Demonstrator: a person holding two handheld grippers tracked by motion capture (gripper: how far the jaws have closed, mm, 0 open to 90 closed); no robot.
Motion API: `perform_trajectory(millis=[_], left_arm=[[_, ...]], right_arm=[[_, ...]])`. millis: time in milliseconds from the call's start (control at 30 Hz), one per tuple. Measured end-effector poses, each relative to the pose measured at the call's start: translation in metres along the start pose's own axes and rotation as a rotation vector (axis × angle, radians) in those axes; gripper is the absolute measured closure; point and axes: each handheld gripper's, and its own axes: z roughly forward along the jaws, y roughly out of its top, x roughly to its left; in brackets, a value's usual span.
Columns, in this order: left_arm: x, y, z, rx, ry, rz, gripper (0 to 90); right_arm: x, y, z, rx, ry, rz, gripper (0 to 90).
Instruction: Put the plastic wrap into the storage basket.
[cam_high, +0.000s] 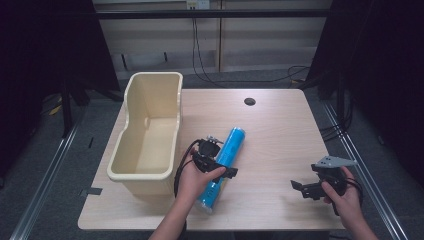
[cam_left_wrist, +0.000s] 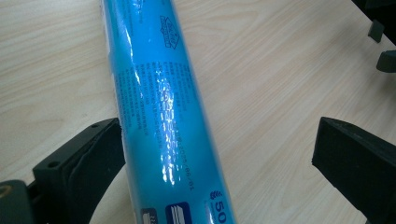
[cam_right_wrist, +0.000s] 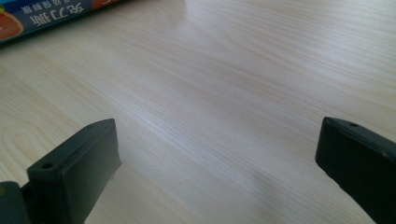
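Observation:
A long blue cling-film roll (cam_high: 234, 141) lies slanted on the wooden table (cam_high: 280, 135), just right of a cream plastic bin (cam_high: 142, 176). My left gripper (cam_high: 222, 158) straddles the roll's near half with its jaws wide. In the left gripper view the roll (cam_left_wrist: 159, 107) runs up between the jaws of this gripper (cam_left_wrist: 219, 158): the left jaw sits against the roll's side and the right jaw stands well clear of it. My right gripper (cam_high: 306, 178) hovers open over bare wood at the near right, nothing between its jaws (cam_right_wrist: 219, 158). The roll's printed label (cam_right_wrist: 42, 14) shows far off.
The cream bin is empty and stands along the table's left side. A round cable hole (cam_high: 249, 101) sits near the table's far edge. Cables hang beyond the table at the back, and dark curtains flank both sides.

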Motion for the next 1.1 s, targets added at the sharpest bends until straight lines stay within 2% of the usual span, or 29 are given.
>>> perform_trajectory(millis=[33, 100, 167, 233, 400, 467, 500, 533, 567, 633, 700, 767, 900, 967, 1067, 1100], left_arm=[[0.001, 0.000, 0.000, 0.006, 0.000, 0.008, 1.8], [0.000, 0.000, 0.002, -0.013, 0.008, -0.013, 1.8], [0.001, 0.001, 0.001, -0.001, 0.009, 0.004, 1.8], [-0.001, 0.001, 0.004, -0.013, 0.012, -0.017, 1.7], [0.004, 0.000, 0.011, 0.029, 0.053, -0.013, 2.5], [0.005, 0.000, 0.011, 0.032, 0.045, -0.016, 3.7], [0.005, 0.000, 0.013, 0.033, 0.053, -0.031, 3.7], [0.006, 0.001, 0.015, 0.049, 0.052, -0.021, 4.9], [0.005, 0.001, 0.017, 0.048, 0.052, -0.029, 5.7], [0.006, 0.002, 0.017, 0.056, 0.061, -0.016, 7.3], [0.006, 0.004, 0.021, 0.061, 0.060, -0.029, 7.8], [0.007, 0.005, 0.025, 0.076, 0.068, -0.023, 8.0], [0.007, 0.006, 0.032, 0.105, 0.094, -0.028, 9.3], [0.010, 0.006, 0.037, 0.134, 0.105, -0.048, 10.3], [0.012, 0.008, 0.043, 0.158, 0.124, -0.042, 13.2], [0.012, 0.008, 0.046, 0.164, 0.127, -0.055, 13.8]], right_arm=[[0.000, 0.000, 0.000, 0.000, 0.000, 0.000, 0.0], [0.000, 0.000, 0.000, 0.003, -0.001, -0.001, 0.0], [0.000, 0.000, -0.001, 0.003, 0.003, -0.001, 0.0], [0.000, 0.000, -0.001, -0.006, 0.002, -0.009, 0.0], [0.000, 0.000, -0.001, -0.007, -0.001, -0.002, 0.0], [0.000, 0.000, -0.001, -0.007, 0.000, -0.002, 0.0], [0.000, 0.000, -0.001, -0.007, 0.000, -0.002, 0.0], [0.000, 0.000, -0.001, -0.008, 0.000, -0.003, 0.0], [0.000, 0.000, -0.001, -0.009, 0.000, -0.004, 0.0], [0.000, 0.000, -0.001, -0.008, -0.007, 0.001, 0.0], [-0.001, 0.000, -0.002, -0.008, -0.005, 0.004, 0.0], [-0.001, 0.000, -0.002, -0.014, 0.003, -0.003, 0.0], [-0.001, 0.000, -0.002, -0.013, 0.003, -0.002, 0.0], [-0.001, 0.000, -0.002, -0.014, 0.008, 0.000, 0.0], [-0.002, 0.000, -0.003, -0.021, 0.003, -0.003, 0.0], [-0.002, 0.000, -0.003, -0.023, 0.000, 0.005, 0.0]])
